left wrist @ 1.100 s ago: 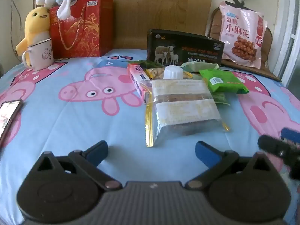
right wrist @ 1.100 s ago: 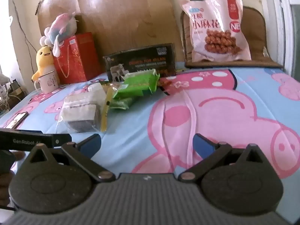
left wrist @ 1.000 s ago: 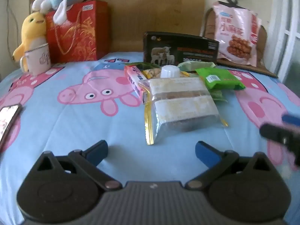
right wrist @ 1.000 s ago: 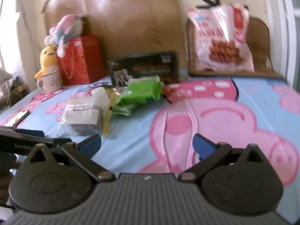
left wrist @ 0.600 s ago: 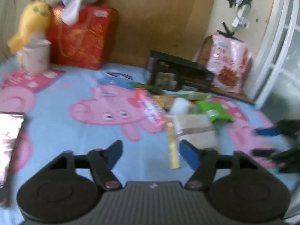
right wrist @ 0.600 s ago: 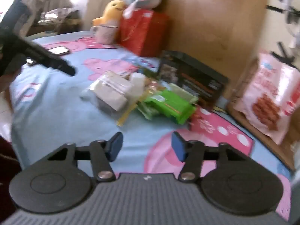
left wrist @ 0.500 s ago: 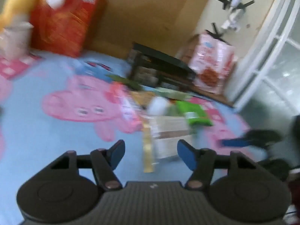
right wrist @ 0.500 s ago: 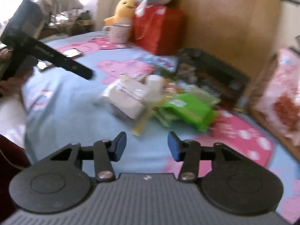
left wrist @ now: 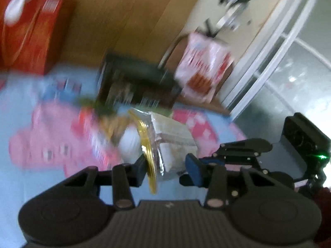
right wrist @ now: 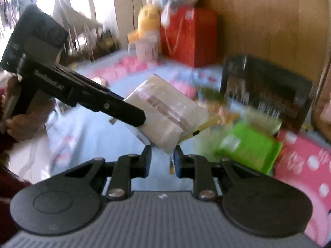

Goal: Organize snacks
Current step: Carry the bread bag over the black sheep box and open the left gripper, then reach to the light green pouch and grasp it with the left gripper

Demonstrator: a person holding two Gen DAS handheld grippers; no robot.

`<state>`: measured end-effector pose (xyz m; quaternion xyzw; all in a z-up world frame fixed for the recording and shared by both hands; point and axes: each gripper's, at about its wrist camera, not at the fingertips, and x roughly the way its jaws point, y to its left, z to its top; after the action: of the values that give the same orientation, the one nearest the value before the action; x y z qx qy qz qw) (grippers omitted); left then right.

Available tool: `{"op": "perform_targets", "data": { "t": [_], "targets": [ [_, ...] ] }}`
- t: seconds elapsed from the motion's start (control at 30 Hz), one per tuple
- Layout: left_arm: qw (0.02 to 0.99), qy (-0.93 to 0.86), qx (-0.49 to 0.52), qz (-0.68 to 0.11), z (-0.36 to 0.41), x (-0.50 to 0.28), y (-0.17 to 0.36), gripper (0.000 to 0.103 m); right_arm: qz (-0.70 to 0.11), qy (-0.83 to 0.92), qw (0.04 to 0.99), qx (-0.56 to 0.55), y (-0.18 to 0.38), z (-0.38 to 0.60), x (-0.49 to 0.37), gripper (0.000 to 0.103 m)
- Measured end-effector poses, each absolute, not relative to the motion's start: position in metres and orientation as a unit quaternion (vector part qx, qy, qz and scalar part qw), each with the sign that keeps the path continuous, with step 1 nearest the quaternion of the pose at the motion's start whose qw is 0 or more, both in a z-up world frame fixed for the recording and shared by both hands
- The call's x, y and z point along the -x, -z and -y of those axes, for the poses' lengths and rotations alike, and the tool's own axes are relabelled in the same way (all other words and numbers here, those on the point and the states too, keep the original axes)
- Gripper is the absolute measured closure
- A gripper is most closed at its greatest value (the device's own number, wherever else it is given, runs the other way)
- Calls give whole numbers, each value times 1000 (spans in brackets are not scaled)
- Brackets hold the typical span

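Both tongs have closed in since a second ago; left tongs (left wrist: 165, 168) and right tongs (right wrist: 162, 158) are closing on the clear gold-edged cake packet (right wrist: 165, 111), lifted above the bed; remaining snacks, like the green packet (right wrist: 250, 150), lie unsorted.

A bed (right wrist: 86, 128) under a light-blue sheet printed with pink pigs carries everything — a dark box (right wrist: 266, 91), a green packet (right wrist: 250, 146), a red gift bag (right wrist: 188, 35) and a mug (right wrist: 144, 50) near the wooden headboard (right wrist: 269, 14).
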<state>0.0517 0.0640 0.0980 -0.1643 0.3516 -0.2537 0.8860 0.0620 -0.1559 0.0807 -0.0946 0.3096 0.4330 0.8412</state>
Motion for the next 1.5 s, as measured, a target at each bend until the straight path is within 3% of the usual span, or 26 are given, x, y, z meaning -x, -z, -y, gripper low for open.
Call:
{"op": "perform_targets", "data": {
  "t": [0.17,0.27,0.47,0.6,0.63,0.67,0.7,0.93,1.27,1.4,1.5],
  "targets": [
    [913,262,130,-284,-44,-126,-171,62,-261,-392,876,101,-139,160,-118,78],
    [918,261,121,-274,-24,-184,-185,60,-253,-353,895,98,-151,168,-163,78],
    [893,249,145,-346,5,-287,-127,60,-309,-288,904,62,-92,193,-238,79],
    [883,222,140,-388,6,-315,-86,57,-345,-274,895,73,-58,182,-260,78],
    [882,212,135,-399,7,-320,-80,52,-349,-272,894,75,-55,179,-263,76],
    [880,205,126,-409,8,-323,-75,48,-340,-268,899,72,-53,179,-261,68],
    [879,201,117,-415,10,-322,-72,45,-336,-263,901,74,-54,178,-260,64],
    [894,219,131,-369,-32,-269,-87,40,-297,-277,912,60,-73,193,-224,64],
    [876,231,212,-367,-65,-174,-49,40,-362,-288,884,-65,-31,212,-168,63],
    [864,254,189,-391,-41,-162,-39,58,-375,-283,869,-157,-16,222,-152,63],
    [875,237,154,-393,-36,-141,-31,63,-370,-295,865,-163,-15,213,-128,63]
  ]
}}
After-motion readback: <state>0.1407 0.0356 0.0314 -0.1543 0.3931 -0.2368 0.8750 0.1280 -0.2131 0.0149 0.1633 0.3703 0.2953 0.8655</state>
